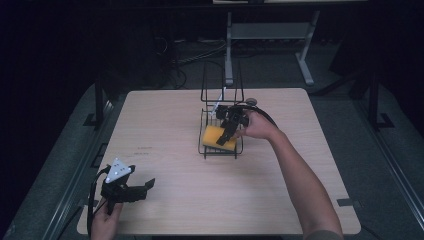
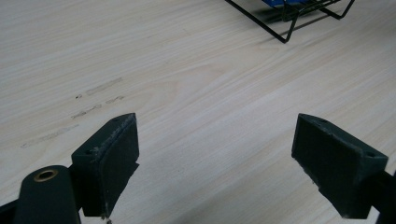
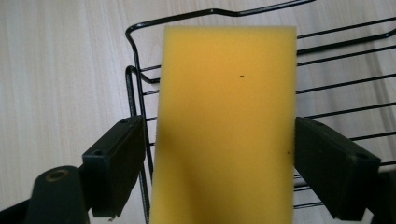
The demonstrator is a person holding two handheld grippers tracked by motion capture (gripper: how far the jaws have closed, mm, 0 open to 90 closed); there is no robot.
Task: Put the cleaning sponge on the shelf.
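Right gripper view: my right gripper [image 3: 219,154] clamps the yellow sponge [image 3: 224,126] over the wire rack [image 3: 327,84]. Sponge may snag wires at 12 o'clock. Left gripper [image 2: 215,154] wide, idle.

Yellow sponge [image 3: 224,126], black wire rack [image 1: 220,125], pale wood-grain table [image 1: 165,150], perhaps something blue [image 2: 280,3] in the rack

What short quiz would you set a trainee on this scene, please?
1. True or false: the left gripper has its fingers wide apart with nothing between them.
2. The yellow sponge sits between the fingers of which gripper? A. left gripper B. right gripper C. neither
3. Fill in: the black wire rack stands on the wooden ____.
Key: 1 true; 2 B; 3 table.
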